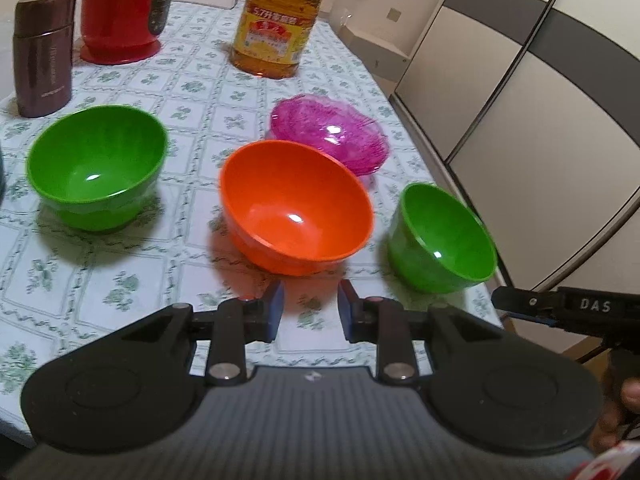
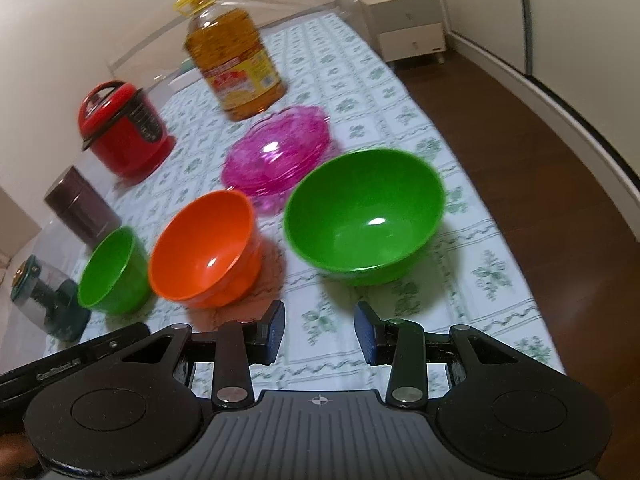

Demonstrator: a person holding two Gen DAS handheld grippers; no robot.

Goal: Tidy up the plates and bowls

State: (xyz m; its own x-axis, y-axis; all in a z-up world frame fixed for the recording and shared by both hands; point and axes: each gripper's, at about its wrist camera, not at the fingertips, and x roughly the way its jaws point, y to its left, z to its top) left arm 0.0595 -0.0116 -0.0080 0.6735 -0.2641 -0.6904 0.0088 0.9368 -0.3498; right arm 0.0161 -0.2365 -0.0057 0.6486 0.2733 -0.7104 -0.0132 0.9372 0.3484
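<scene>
Only "DAS" reads clearly, on the right gripper [image 1: 592, 306]; both grippers' jaws spread, pinching nothing.

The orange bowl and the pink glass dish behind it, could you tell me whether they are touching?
Cannot tell: in both wrist views the orange bowl overlaps the pink glass dish, hiding any gap or contact.

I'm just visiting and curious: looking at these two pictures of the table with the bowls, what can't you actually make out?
- Oil bottle: its cap is cut off by the top edge in the left wrist view; label text is blurred in both.
- Pink dish: one plate or several stacked, unclear; the orange bowl covers its near edge.
- Glass jar: right wrist view, at the distorted rim; contents unreadable.
- Table's near edge: hidden behind both gripper bodies.
</scene>
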